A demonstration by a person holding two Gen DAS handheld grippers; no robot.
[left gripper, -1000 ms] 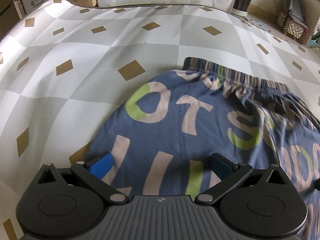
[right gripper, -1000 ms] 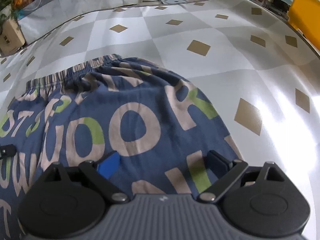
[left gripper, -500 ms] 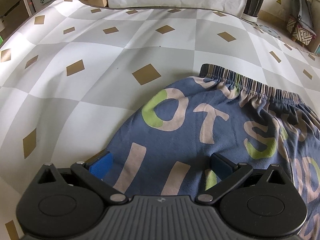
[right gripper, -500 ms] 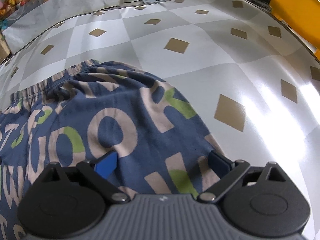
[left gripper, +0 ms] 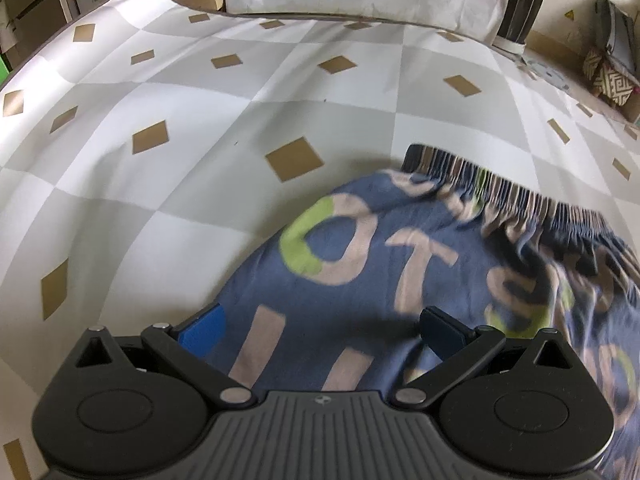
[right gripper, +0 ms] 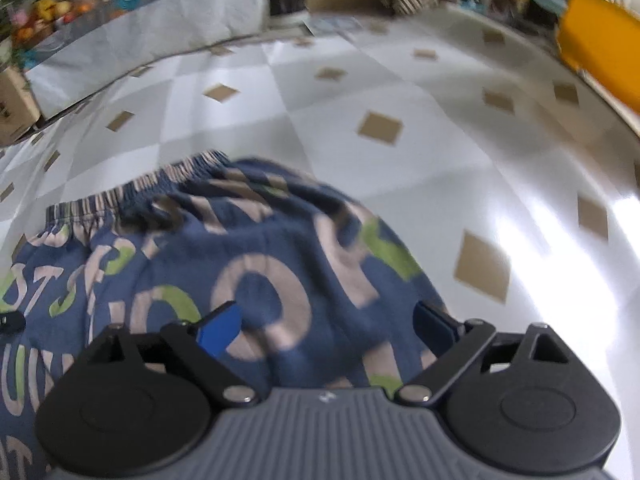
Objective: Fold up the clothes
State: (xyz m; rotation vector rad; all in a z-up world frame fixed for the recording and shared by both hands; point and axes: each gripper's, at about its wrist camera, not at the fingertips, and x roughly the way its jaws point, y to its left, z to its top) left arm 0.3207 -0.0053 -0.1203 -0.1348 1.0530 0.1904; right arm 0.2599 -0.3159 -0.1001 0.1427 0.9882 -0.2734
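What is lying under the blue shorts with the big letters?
The blue shorts lie on a checked cloth, grey and white with brown diamonds. What the fabric covers beneath is hidden; a second layer cannot be told.

Soft daylight lit both my views evenly. Glare washed out the checked tablecloth [right gripper: 532,216] at the right of my right wrist view, which was smeared by motion blur throughout. My left wrist view was sharper, blurring only on the printed shorts [left gripper: 400,264] at right. Fisheye distortion bowed all edges.
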